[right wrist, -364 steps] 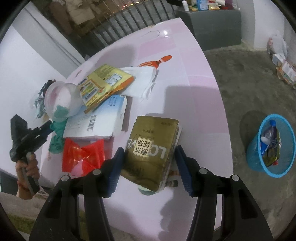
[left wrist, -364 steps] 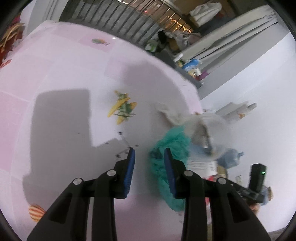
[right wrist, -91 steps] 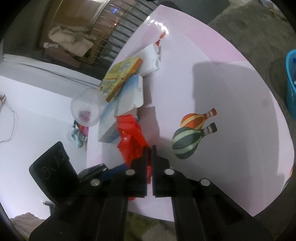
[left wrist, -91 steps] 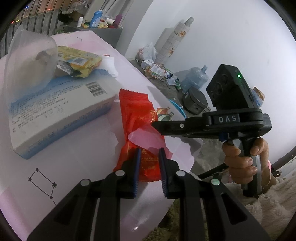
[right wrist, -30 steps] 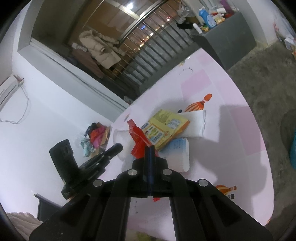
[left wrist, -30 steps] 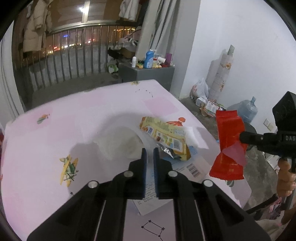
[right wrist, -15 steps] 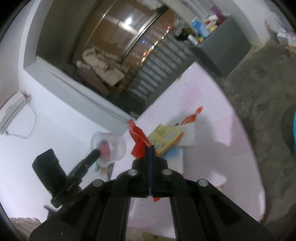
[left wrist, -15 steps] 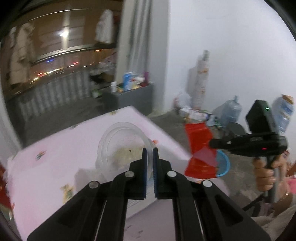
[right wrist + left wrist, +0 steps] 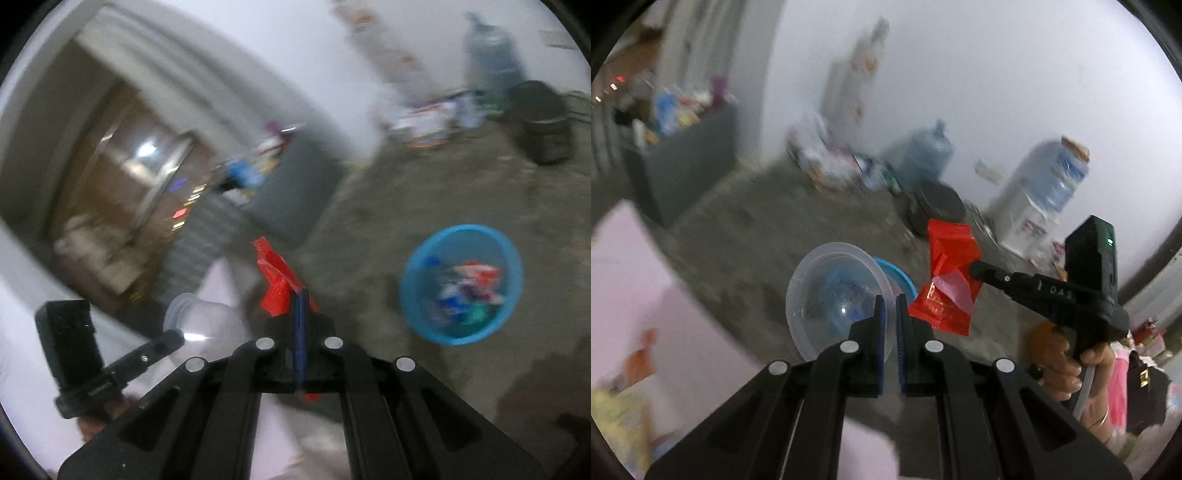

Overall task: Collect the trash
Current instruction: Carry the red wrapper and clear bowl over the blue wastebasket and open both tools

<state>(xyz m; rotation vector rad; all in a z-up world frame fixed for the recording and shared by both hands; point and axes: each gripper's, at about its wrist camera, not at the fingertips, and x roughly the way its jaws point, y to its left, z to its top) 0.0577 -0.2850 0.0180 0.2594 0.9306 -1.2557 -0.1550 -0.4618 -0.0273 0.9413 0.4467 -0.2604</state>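
**A:** What have I got nearest me?

**B:** My left tongs (image 9: 891,314) are pressed nearly together on the rim of the clear plastic cup (image 9: 834,295), which hangs out sideways, mouth toward the camera. I judge it very light but thin-walled; a pinch on the rim is the right hold, since squeezing the body would likely buckle it, and the smooth plastic could slip if I swing hard.

**A:** And the other side?

**B:** My right tongs (image 9: 300,310) are clamped flat on the lower part of the red wrapper (image 9: 951,280), the rest standing up limp above them. It looks weightless, crinkly and soft, so it should flop but not break; a hold near the middle keeps it from peeling out.

**A:** Where does it go?

**B:** Farther off, the blue basket (image 9: 424,258) sits on the floor beyond the pink worktop (image 9: 631,280), already holding trash. Both pieces are in the air, not yet over it.
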